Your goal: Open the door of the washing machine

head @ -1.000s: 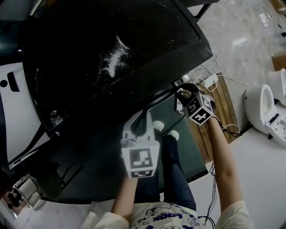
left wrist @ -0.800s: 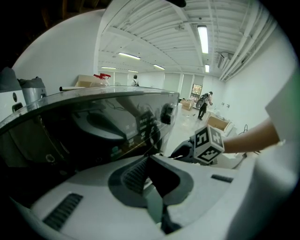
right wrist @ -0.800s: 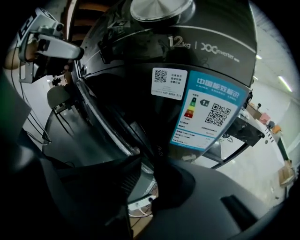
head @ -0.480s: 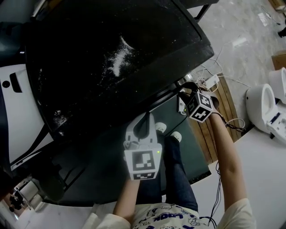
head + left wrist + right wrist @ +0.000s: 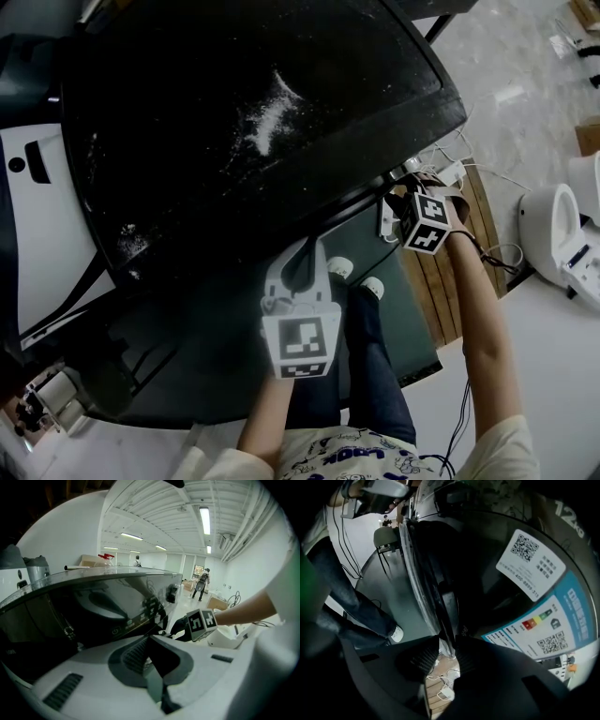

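The washing machine [image 5: 244, 122] shows from above as a glossy black top dusted with white powder. My right gripper [image 5: 389, 202] reaches down at its front right corner, its marker cube [image 5: 427, 223] just behind. In the right gripper view the door's dark edge [image 5: 436, 597] runs between the two ribbed pads [image 5: 423, 657] of my right gripper [image 5: 449, 644], which pinch it; the jaws are opening slightly. My left gripper [image 5: 302, 262] hangs before the machine's front, touching nothing. In its own view, my left gripper [image 5: 150, 639] has its jaws shut and empty.
The person's shoes [image 5: 337, 267] stand on a dark mat [image 5: 206, 337] before the machine. Wooden slats [image 5: 469, 253], cables and a power strip [image 5: 450, 173] lie right of it. A white toilet [image 5: 553, 225] sits further right. Paper labels [image 5: 532, 555] are stuck on the machine's front.
The right gripper has rolled about its own line at the door's edge, so its marker cube shows a different face. The left gripper has stayed where it was.
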Demonstrator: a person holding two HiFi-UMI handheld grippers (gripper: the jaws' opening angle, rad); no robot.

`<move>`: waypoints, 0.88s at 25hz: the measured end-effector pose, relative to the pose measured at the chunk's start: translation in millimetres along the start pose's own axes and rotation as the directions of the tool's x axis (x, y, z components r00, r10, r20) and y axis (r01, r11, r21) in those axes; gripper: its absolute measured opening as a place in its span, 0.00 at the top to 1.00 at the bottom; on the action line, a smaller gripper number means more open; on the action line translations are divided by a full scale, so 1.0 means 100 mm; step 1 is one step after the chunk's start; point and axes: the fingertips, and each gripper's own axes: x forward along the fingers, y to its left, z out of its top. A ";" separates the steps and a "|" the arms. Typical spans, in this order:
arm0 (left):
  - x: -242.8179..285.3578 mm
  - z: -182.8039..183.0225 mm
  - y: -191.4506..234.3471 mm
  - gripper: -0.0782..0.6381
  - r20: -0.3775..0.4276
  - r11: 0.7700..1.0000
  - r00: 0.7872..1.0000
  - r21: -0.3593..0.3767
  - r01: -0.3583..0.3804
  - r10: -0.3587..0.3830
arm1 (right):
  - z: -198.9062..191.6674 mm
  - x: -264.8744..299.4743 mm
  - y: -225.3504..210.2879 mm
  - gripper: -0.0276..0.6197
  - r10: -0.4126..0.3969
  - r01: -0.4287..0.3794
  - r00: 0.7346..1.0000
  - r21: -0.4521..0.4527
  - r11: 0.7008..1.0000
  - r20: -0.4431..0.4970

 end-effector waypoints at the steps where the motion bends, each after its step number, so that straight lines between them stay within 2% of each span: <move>1: 0.00 -0.01 0.00 0.89 0.000 1.000 1.000 0.000 0.001 -0.001 | 0.00 0.00 0.00 0.77 -0.002 0.002 1.000 0.003 1.000 0.001; 11: 0.04 0.02 -0.07 0.89 0.005 0.999 1.000 0.014 0.031 -0.031 | -0.17 -0.05 0.35 0.77 0.055 -0.056 0.998 0.048 0.997 0.008; 22: 0.01 0.07 -0.28 0.89 0.016 0.992 0.994 0.075 0.104 -0.106 | -0.32 -0.15 0.80 0.78 0.048 -0.047 0.999 0.144 0.988 -0.003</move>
